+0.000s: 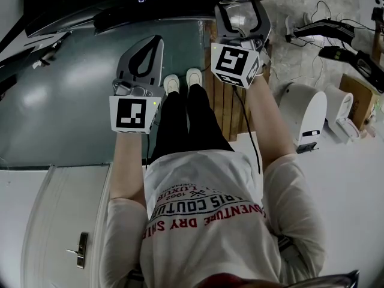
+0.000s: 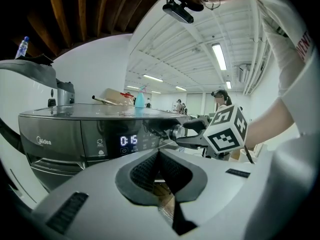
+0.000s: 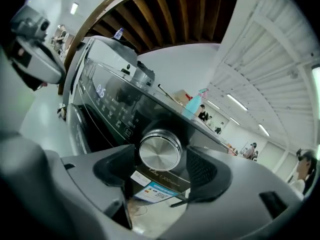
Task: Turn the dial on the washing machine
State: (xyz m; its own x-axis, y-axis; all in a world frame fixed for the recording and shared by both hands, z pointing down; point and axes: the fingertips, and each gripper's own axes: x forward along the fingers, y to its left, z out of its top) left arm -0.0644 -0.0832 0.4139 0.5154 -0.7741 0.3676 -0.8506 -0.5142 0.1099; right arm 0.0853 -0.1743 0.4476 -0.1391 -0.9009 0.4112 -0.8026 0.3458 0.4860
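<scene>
The washing machine's top [image 2: 100,112] is carrying a tan box [image 2: 117,96] with a blue bottle [image 2: 139,100] standing just beside it. The grey-green floor [image 1: 66,101] is bearing the person's white shoes [image 1: 183,80] — white appliances [image 1: 305,113] are standing off to the right.

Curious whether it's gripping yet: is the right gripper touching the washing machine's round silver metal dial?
Cannot tell. Right gripper view: the right gripper straddles the round silver dial, clear of one pad, rim meeting the other's edge.
</scene>
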